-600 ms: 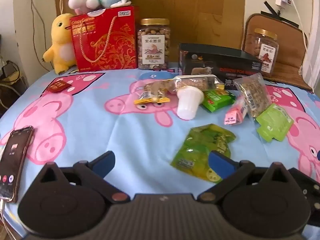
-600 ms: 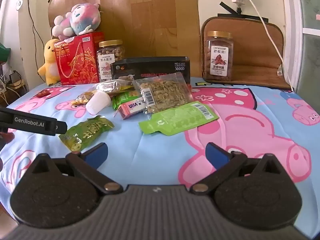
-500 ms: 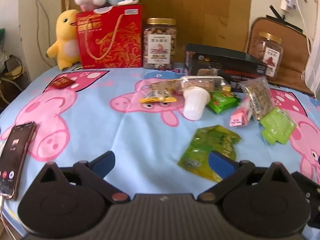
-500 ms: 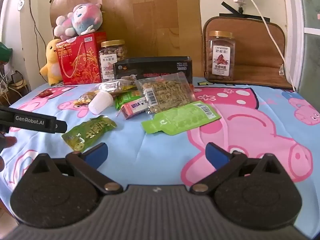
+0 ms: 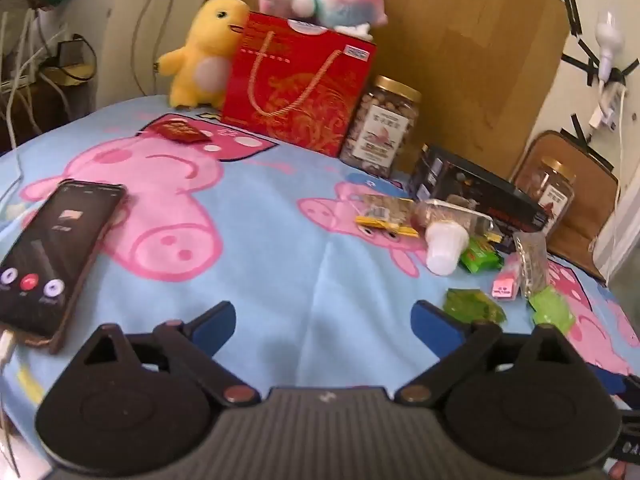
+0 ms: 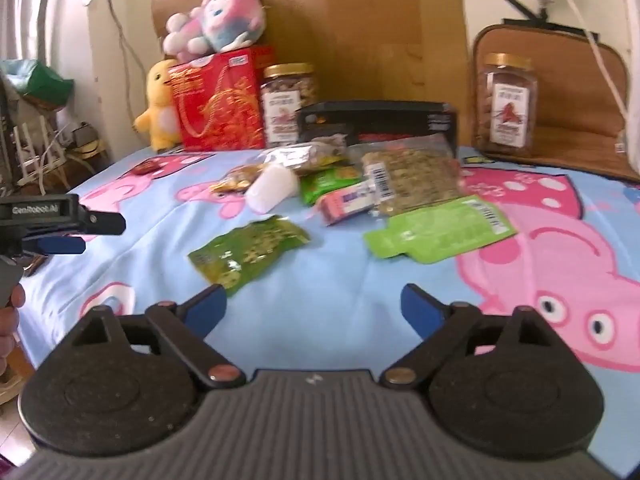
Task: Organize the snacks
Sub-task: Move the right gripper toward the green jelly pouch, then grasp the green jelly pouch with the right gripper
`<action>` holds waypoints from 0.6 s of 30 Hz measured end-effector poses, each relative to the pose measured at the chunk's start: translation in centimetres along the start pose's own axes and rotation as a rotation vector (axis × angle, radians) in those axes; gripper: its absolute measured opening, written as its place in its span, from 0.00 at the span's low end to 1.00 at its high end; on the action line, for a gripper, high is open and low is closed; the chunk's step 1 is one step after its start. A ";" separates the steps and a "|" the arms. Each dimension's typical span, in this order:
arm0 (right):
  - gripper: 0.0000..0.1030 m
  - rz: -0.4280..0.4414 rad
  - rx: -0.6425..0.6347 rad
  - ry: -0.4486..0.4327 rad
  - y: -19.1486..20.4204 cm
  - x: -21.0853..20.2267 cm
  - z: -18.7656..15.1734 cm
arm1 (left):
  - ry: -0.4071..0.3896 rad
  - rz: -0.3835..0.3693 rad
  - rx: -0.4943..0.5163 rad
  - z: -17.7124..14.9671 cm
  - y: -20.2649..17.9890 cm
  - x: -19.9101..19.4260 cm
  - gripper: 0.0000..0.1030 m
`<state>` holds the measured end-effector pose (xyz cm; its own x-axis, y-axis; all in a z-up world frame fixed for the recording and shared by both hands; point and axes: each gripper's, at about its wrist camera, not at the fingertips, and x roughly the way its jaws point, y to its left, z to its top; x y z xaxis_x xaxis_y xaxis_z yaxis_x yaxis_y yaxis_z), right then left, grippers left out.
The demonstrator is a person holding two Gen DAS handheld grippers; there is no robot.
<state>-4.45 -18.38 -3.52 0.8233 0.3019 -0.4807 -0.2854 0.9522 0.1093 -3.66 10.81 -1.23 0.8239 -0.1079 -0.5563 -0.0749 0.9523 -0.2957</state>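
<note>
- My right gripper [image 6: 310,306] hangs low over the counter [image 6: 320,280], jaws spread wide, nothing between them, nothing touched.
- Nearest snack to it: the dark green packet [image 6: 248,254], lying flat just ahead and left of the jaw gap, its near end close to the left fingertip [image 6: 208,302]. Long axis runs from near-left to far-right, so diagonal to the jaws.
- My left gripper [image 5: 322,318] also stands wide apart and empty, over bare cloth. From there the same packet [image 5: 476,306] sits off by the right fingertip [image 5: 430,314], not in the gap; the phone [image 5: 52,256] lies to the left.
- Judgement: the right hand is the nearer and better lined up; it would need a shift left and some wrist roll to close across the packet's short side.
- Just beyond: light green pouch [image 6: 444,228], ahead and right of the right jaws, long axis near crosswise.
- Further: pink bar [image 6: 348,200], white cup [image 6: 272,188] on its side, seed bag [image 6: 412,178], small green packet [image 6: 328,178], all clustered and touching or overlapping.
- Back edge: black box [image 6: 380,120], two jars, red gift box [image 6: 220,100].
</note>
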 end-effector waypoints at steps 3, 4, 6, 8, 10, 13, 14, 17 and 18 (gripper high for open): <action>0.82 0.050 0.018 -0.017 0.3 0.5 0.2 | -0.020 -0.018 0.008 -0.3 -0.6 -0.2 0.92; 0.81 0.056 0.027 -0.020 0.4 0.8 0.3 | -0.012 -0.053 -0.006 -0.3 -0.9 -0.4 0.92; 0.77 0.062 0.047 -0.014 0.6 1.3 0.6 | -0.010 -0.103 -0.016 -0.6 -1.2 -0.8 0.90; 0.72 0.091 0.067 0.002 0.3 1.6 1.2 | 0.002 -0.137 0.004 -1.0 -1.7 -1.2 0.82; 0.65 0.125 0.095 0.004 -0.4 1.8 1.9 | 0.055 -0.161 0.051 -1.5 -2.4 -1.5 0.76; 0.59 0.183 0.141 0.022 -1.9 2.6 2.9 | 0.112 -0.228 0.078 -2.0 -2.7 -1.2 0.65; 0.55 0.202 0.164 0.038 -2.5 3.1 3.1 | 0.107 -0.235 0.072 -1.7 -2.5 -1.1 0.64; 0.47 0.278 0.273 0.084 -4.6 4.8 4.0 | 0.102 -0.318 0.033 -0.2 -2.6 0.1 0.64; 0.45 0.296 0.296 0.093 -5.0 5.2 4.2 | 0.121 -0.369 0.025 0.4 -2.8 1.2 0.63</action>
<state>3.36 -21.41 -2.92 0.6758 0.5713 -0.4657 -0.3380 0.8017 0.4929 -2.24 8.16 -0.72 0.7209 -0.4760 -0.5037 0.2290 0.8496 -0.4751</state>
